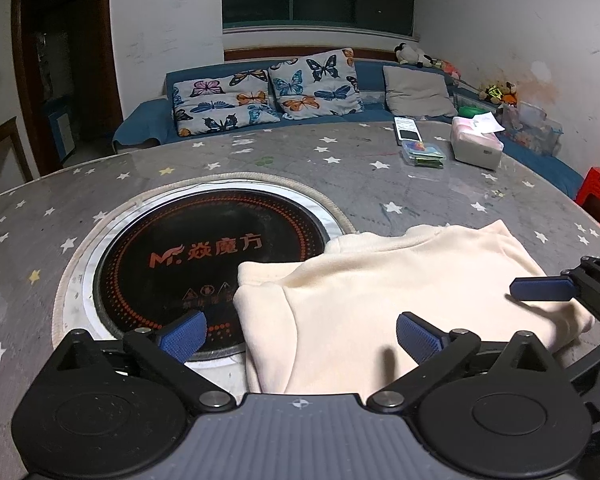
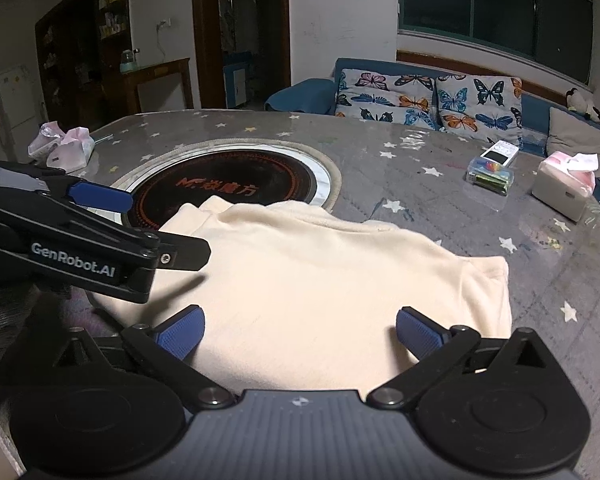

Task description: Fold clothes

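A cream fleece garment (image 1: 400,292) lies folded on the grey star-print table, its left edge over the black cooktop; it also shows in the right wrist view (image 2: 320,280). My left gripper (image 1: 300,334) is open and empty, its blue pads just above the garment's near left part. My right gripper (image 2: 300,330) is open and empty over the garment's near edge. The right gripper shows at the right of the left wrist view, one blue pad (image 1: 542,289) over the cloth. The left gripper reaches in from the left of the right wrist view, one blue pad (image 2: 98,196) showing.
A round black induction cooktop (image 1: 204,264) is set into the table (image 1: 340,176). A tissue box (image 1: 478,144), a clear plastic box (image 1: 422,154) and a remote (image 1: 406,128) lie at the far right. Pink tissue packs (image 2: 66,146) lie at the far left. A blue sofa with butterfly cushions (image 1: 268,92) stands behind.
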